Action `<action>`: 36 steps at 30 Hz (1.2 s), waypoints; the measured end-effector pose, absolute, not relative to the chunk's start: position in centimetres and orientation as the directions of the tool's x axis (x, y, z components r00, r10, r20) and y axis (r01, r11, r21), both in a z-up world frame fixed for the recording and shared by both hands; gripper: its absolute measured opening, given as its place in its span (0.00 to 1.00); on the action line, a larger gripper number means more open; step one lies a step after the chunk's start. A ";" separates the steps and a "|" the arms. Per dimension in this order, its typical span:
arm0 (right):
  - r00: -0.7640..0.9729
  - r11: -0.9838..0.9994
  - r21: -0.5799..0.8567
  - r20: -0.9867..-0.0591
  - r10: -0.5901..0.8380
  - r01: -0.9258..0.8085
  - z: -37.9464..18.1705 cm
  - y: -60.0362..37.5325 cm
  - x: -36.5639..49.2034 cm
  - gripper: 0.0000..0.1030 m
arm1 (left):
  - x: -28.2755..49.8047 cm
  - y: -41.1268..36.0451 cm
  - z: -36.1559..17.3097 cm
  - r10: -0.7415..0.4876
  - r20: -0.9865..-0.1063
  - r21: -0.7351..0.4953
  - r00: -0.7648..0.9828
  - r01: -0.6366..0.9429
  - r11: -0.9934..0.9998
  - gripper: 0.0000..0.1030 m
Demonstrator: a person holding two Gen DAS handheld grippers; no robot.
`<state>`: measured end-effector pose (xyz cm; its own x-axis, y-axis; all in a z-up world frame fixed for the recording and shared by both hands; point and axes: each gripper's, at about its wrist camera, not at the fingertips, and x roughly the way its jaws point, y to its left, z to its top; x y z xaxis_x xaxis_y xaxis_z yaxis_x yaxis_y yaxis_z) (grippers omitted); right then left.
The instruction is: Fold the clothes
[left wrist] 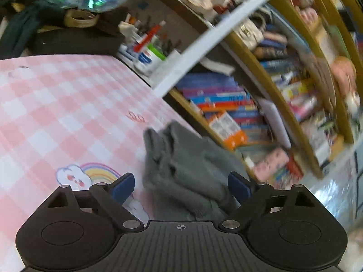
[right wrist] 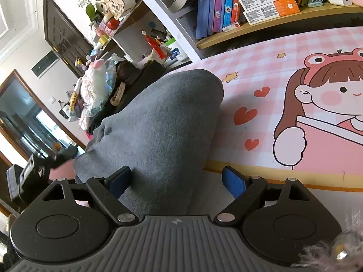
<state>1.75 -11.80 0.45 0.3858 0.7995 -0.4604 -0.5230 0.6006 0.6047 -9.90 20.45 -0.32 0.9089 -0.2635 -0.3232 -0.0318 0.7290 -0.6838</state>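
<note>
Both tongs wide; grey garment (right wrist: 158, 122) btwn, bookshelf (left wrist: 249, 104) beside.

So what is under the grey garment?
The grey garment lies on a pink checked mat with cartoon prints. Whatever is directly beneath the cloth is covered and cannot be seen.

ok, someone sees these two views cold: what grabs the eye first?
The grey garment, lying bunched on the pink checked table cover, fills the middle of the right wrist view and sits just ahead of the left tool, whose jaws stand wide open. Next, the big cartoon girl print at the right of the right wrist view. Behind it all, crammed bookshelves.
</note>
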 end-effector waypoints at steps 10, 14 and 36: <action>0.342 0.551 0.647 -0.432 0.834 -0.527 0.5 -11.3 1.1 0.48 | -6.6 18.6 -1.7 -0.335 -0.359 -0.738 0.871 -0.045 0.674 0.73; 0.417 0.562 0.591 -0.378 0.827 -0.579 1.6 -11.8 -0.1 0.36 | -6.8 17.7 -1.3 -0.340 -0.336 -0.722 0.878 -0.008 0.692 0.58; 0.316 0.537 0.677 -0.434 0.844 -0.504 0.3 -11.3 2.8 0.44 | -5.1 17.2 -1.8 -0.375 -0.369 -0.708 0.850 0.004 0.706 0.64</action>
